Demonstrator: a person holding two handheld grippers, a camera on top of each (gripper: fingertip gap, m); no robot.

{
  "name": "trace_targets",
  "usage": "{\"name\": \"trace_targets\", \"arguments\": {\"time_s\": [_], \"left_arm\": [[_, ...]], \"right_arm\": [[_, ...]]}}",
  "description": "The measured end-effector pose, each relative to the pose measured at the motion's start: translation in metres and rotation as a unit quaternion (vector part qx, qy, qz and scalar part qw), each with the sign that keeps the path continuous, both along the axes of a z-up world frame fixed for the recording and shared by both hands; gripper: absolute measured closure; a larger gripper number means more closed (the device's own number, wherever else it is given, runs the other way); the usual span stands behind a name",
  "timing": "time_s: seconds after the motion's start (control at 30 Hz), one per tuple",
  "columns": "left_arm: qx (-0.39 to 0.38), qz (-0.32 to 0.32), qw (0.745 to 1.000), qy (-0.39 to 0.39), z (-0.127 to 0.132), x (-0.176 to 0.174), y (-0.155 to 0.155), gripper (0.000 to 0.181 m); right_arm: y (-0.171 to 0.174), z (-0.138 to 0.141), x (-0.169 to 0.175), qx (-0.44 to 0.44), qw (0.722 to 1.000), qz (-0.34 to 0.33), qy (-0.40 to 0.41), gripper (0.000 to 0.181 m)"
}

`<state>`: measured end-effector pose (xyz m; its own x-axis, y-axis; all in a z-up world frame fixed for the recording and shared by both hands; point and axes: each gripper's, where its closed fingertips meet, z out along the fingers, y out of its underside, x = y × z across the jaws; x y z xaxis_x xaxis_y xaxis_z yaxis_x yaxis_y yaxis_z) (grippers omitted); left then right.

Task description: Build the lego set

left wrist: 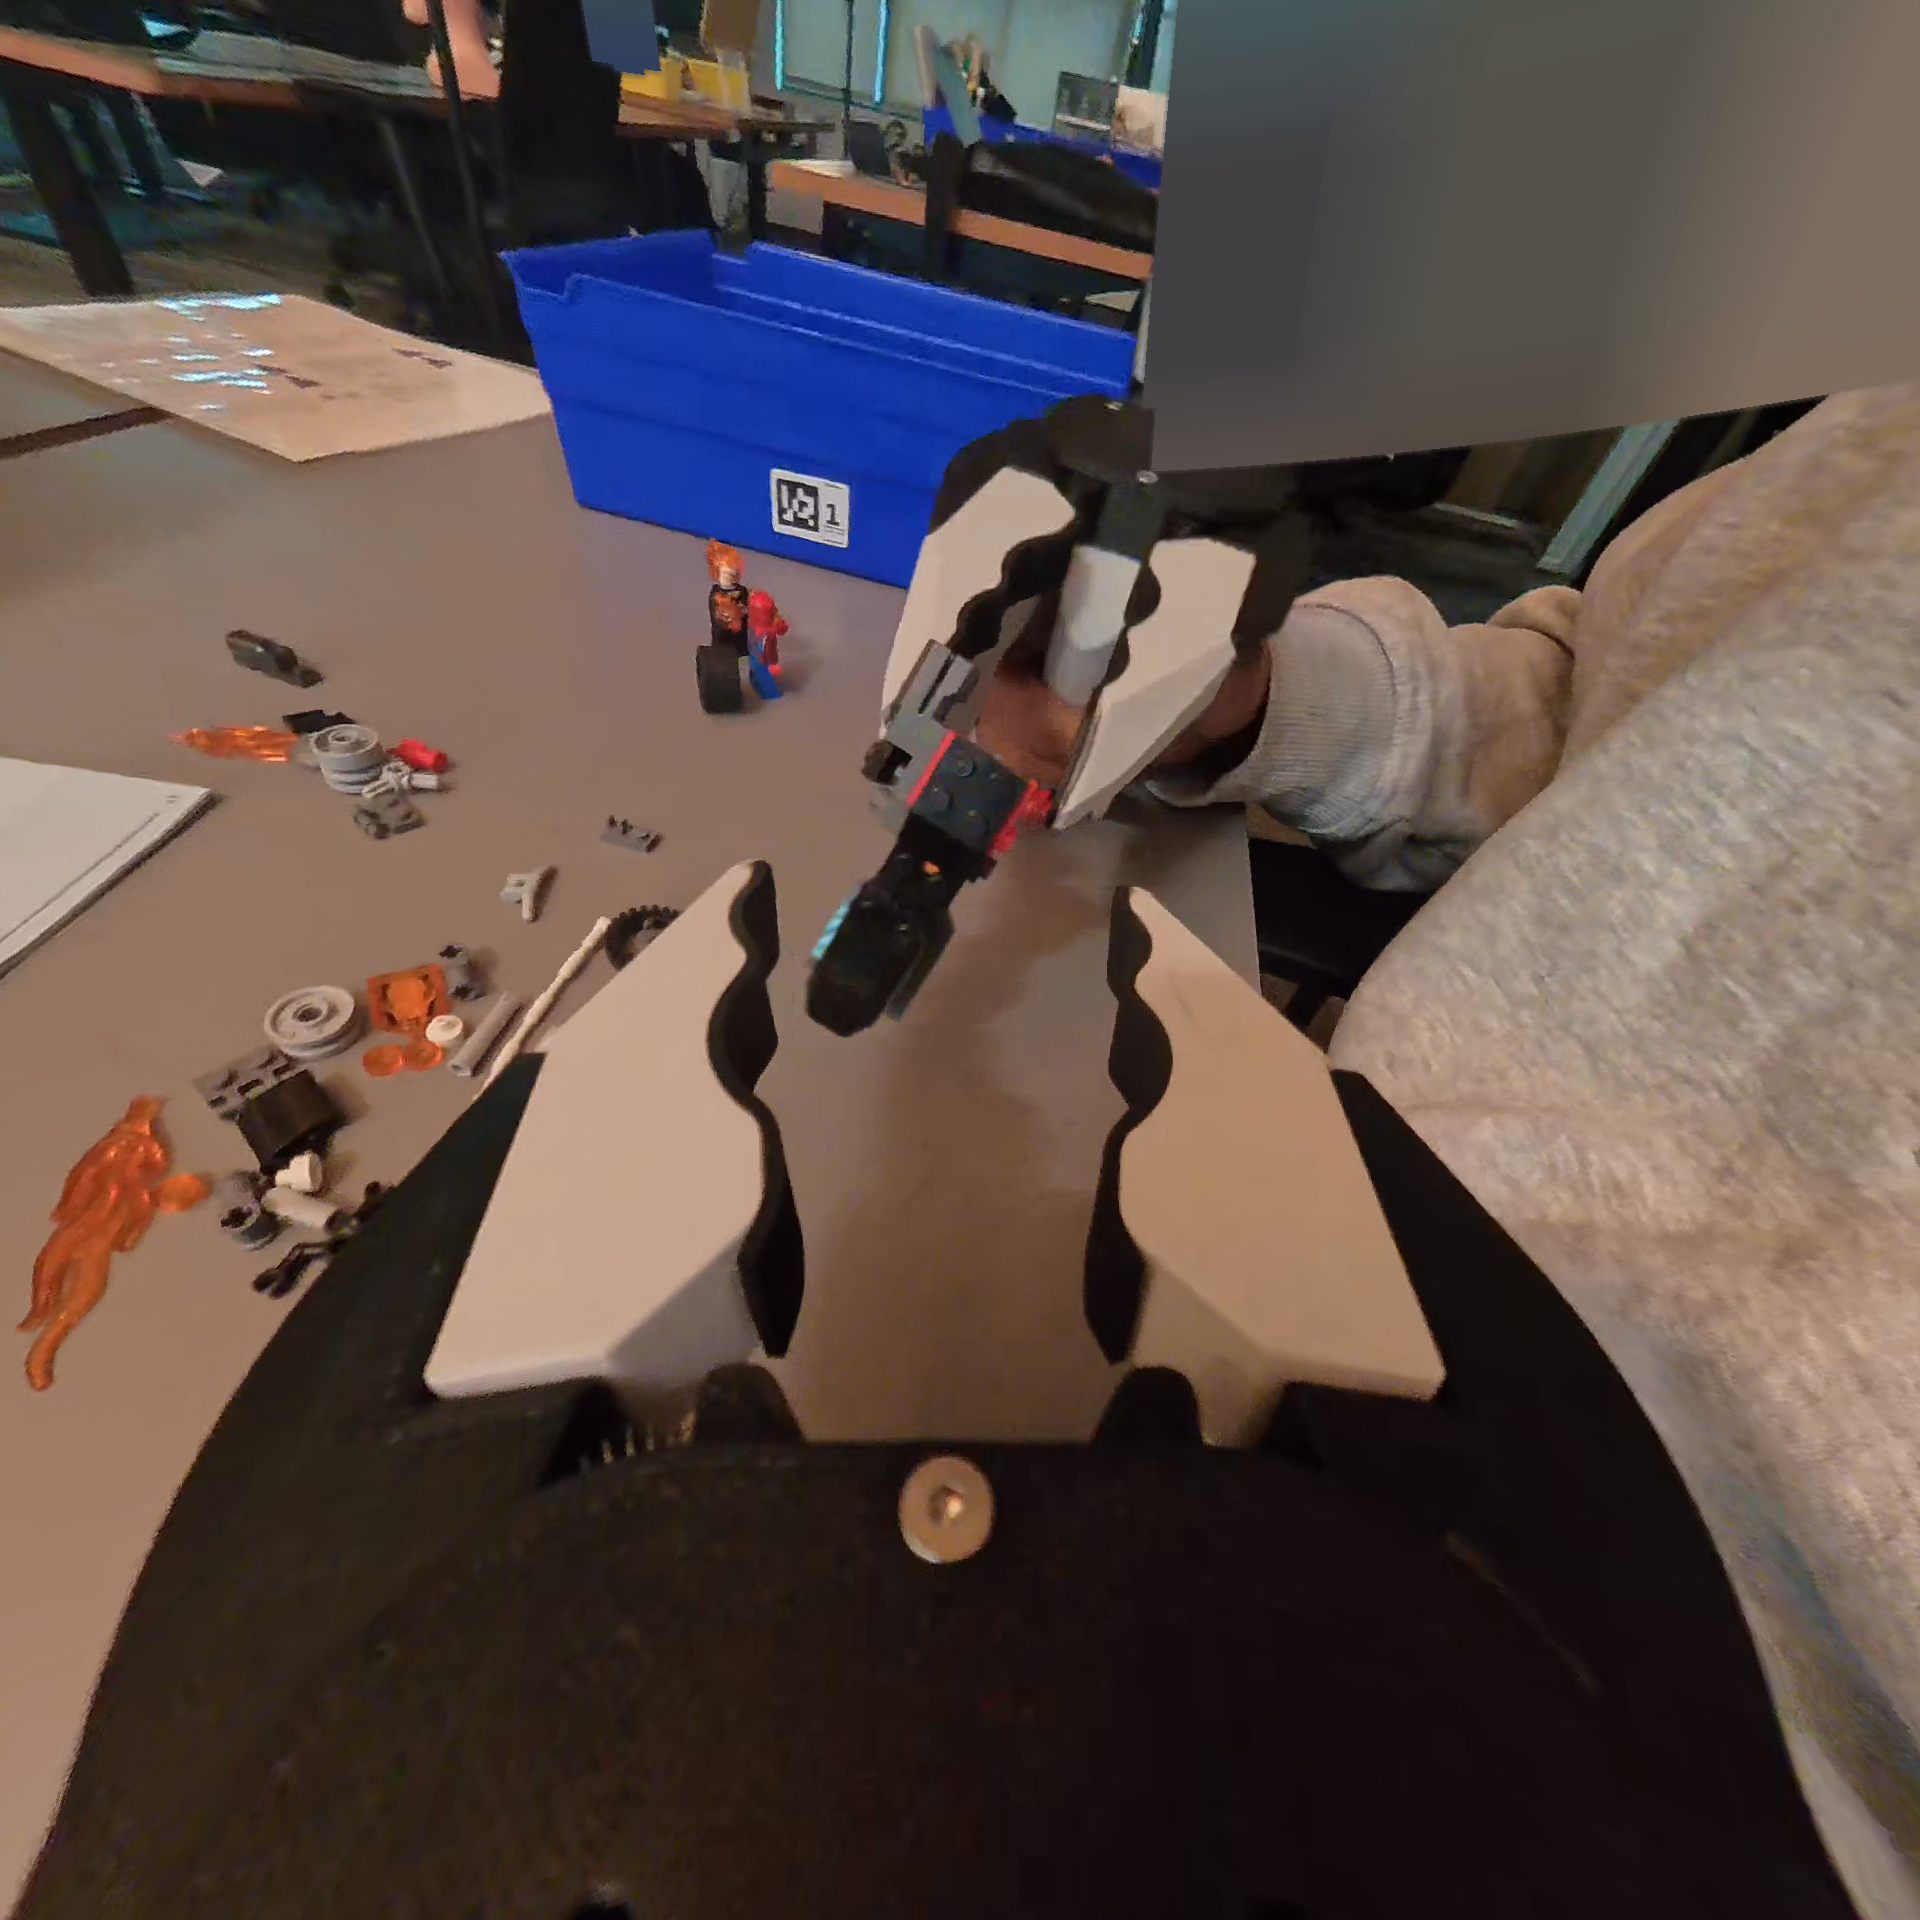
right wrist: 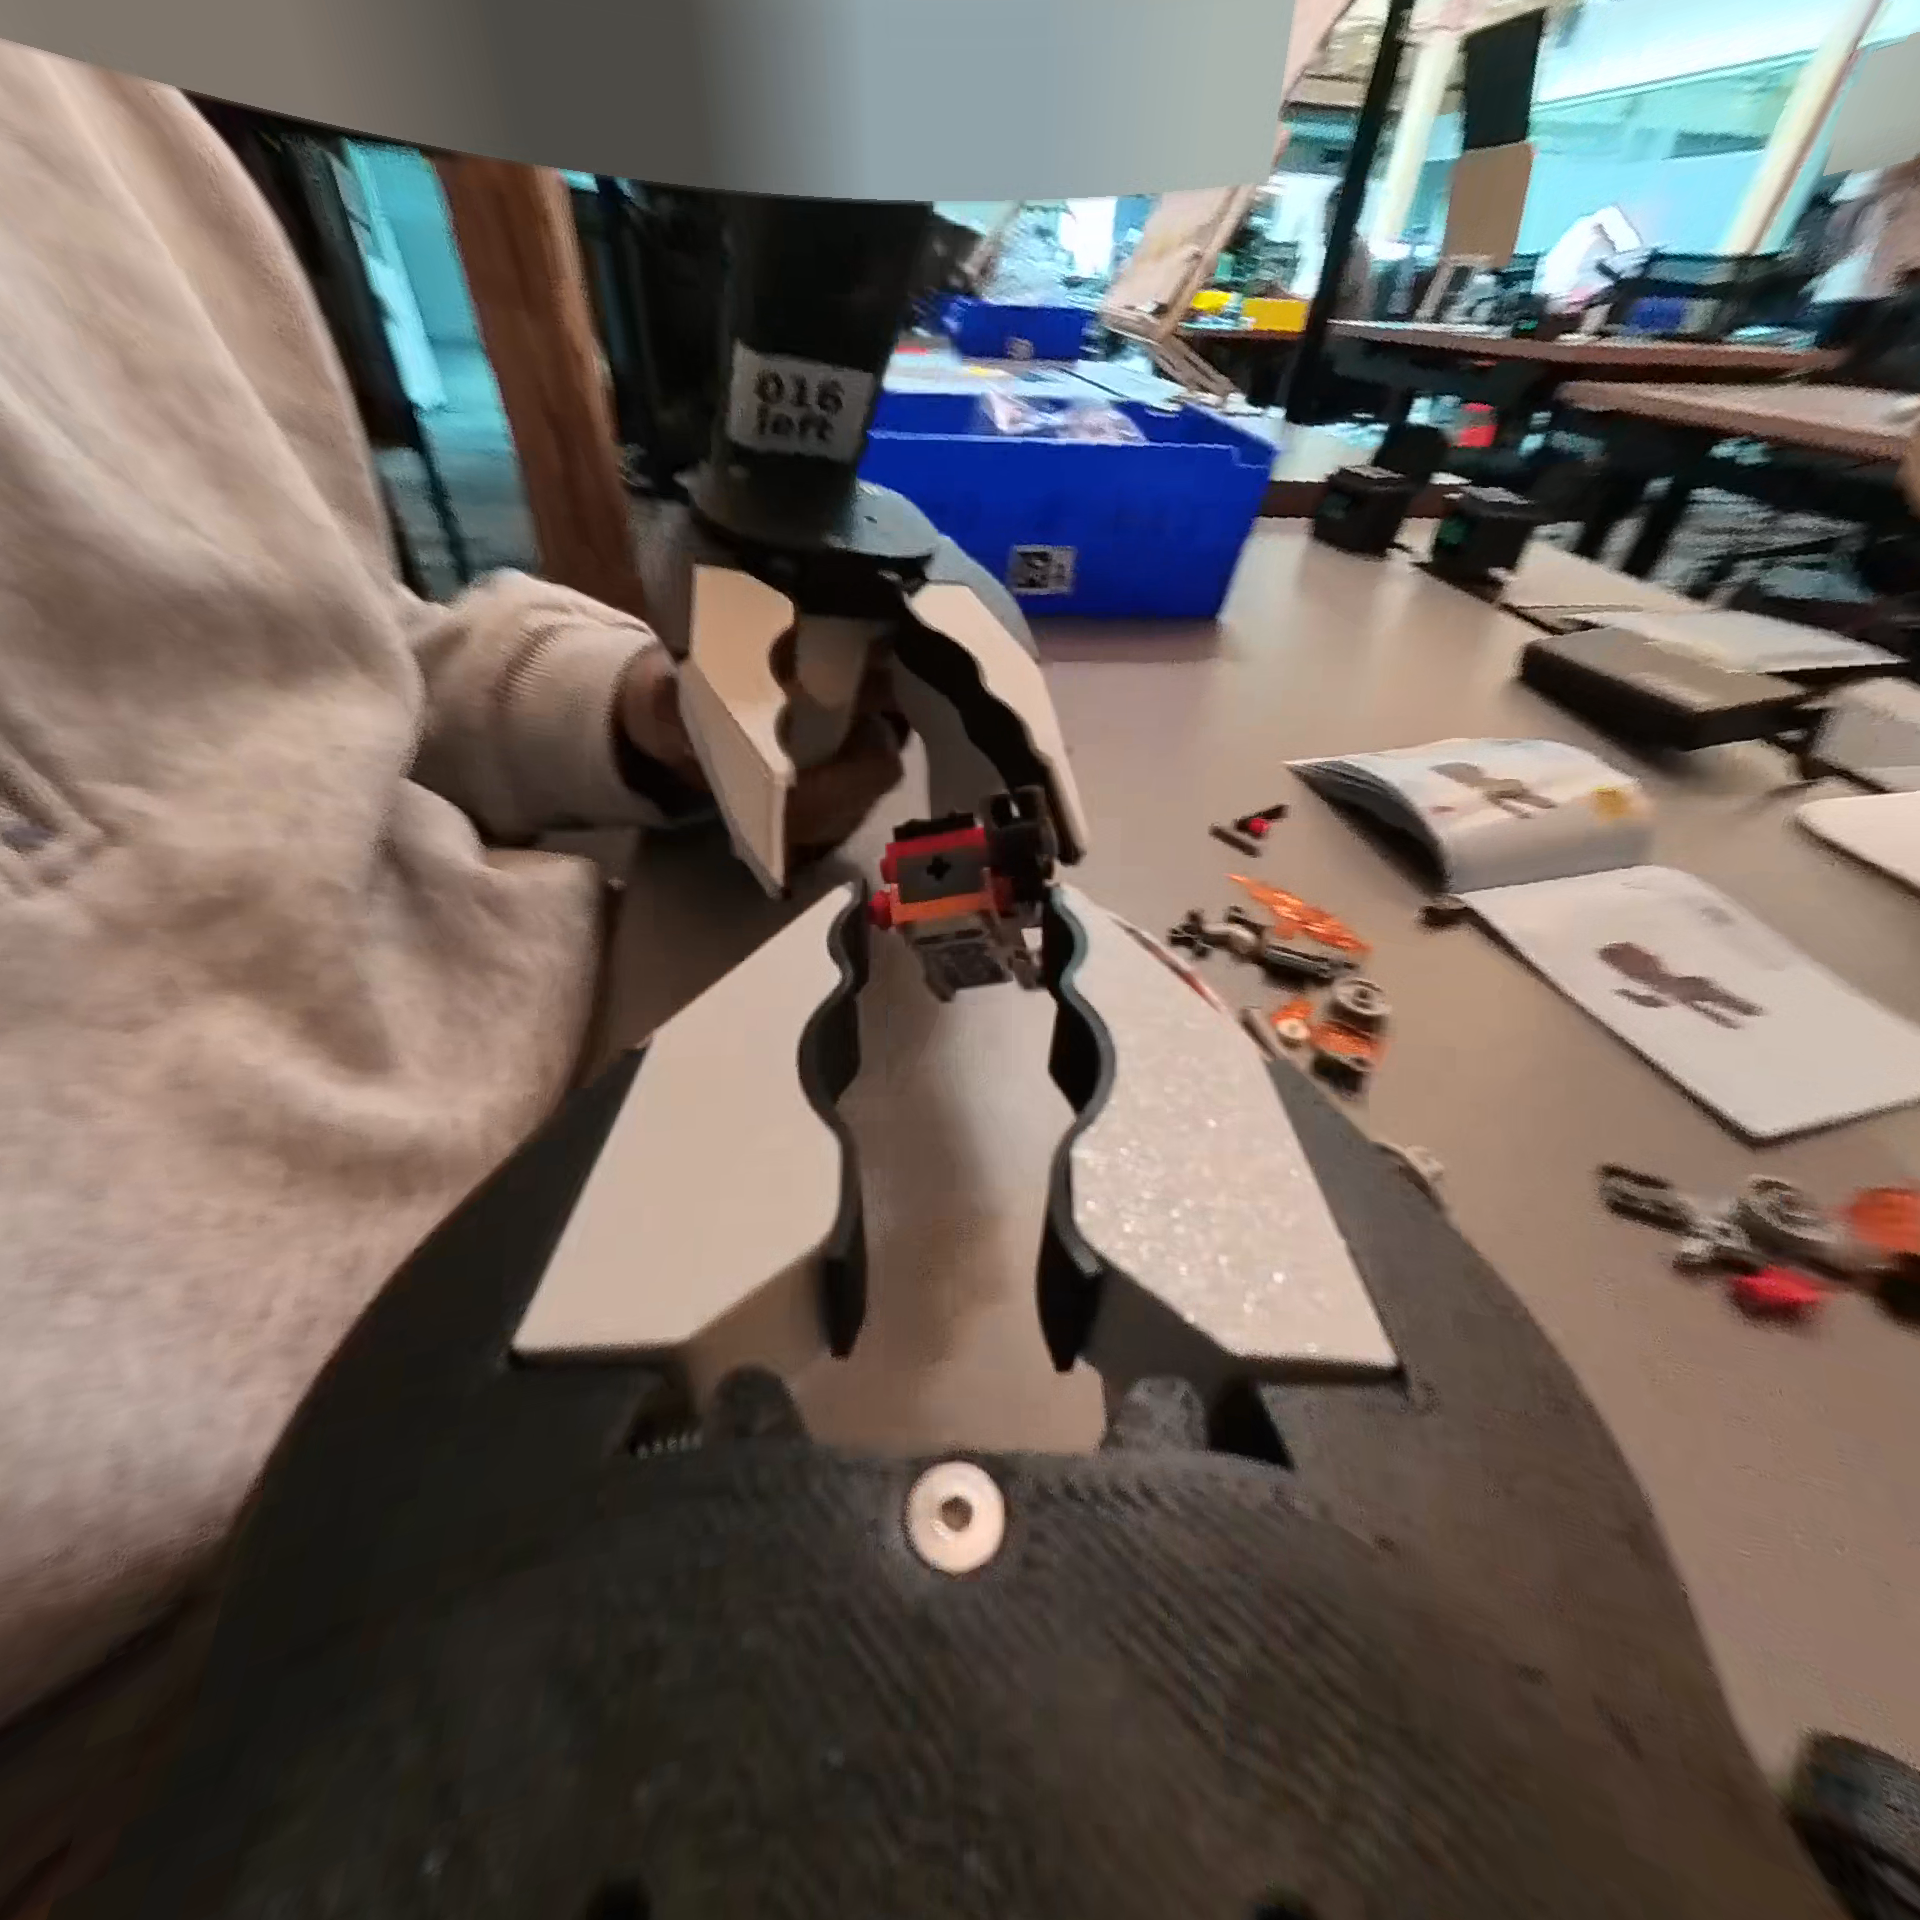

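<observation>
Your right tongs [right wrist: 956, 906] clamped on the lego build [right wrist: 940, 883], left tongs [left wrist: 940, 888] apart, table edge [left wrist: 1247, 873] just right, tagged blue bin [left wrist: 727, 416] far.

Grey counter [left wrist: 436, 582], blue bin [left wrist: 790, 384] toward its far edge, two minifigures [left wrist: 743, 623] with a black wheel just before it, loose grey, black and orange bricks [left wrist: 343, 1049] scattered mid-counter, open instruction booklet [right wrist: 1621, 894] beside them, paper sheet [left wrist: 260, 364] at a far corner

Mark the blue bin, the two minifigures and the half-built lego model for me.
blue bin [left wrist: 727, 416]: left wrist view, front wall.
minifigures [left wrist: 743, 623]: left wrist view, between the pair's torsos.
lego model [left wrist: 961, 795]: left wrist view, dark studded block.
</observation>
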<state>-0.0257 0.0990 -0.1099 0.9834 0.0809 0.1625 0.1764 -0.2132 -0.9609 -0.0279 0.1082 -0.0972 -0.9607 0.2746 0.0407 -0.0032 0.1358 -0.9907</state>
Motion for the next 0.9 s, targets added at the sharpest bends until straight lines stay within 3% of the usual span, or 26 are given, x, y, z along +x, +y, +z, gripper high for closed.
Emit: {"name": "trace_targets", "arguments": {"time_s": [0.23,0.33,0.5,0.9], "left_arm": [[0.013,-0.053,0.998,0.024,0.008,0.016,0.011,0.120],[0.020,-0.065,0.998,0.016,0.011,0.017,0.012,0.131],[0.027,-0.071,0.997,0.002,0.011,0.018,0.011,0.151],[0.028,-0.069,0.997,-0.021,0.009,0.016,0.009,0.153]], "right_arm": [[0.000,0.007,0.015,-0.040,0.993,0.086,-0.076,0.150],[-0.002,0.005,0.018,-0.035,0.990,0.104,-0.091,0.150],[-0.002,0.004,0.019,-0.034,0.987,0.114,-0.104,0.150],[-0.003,0.002,0.016,-0.030,0.986,0.107,-0.125,0.149]]}}
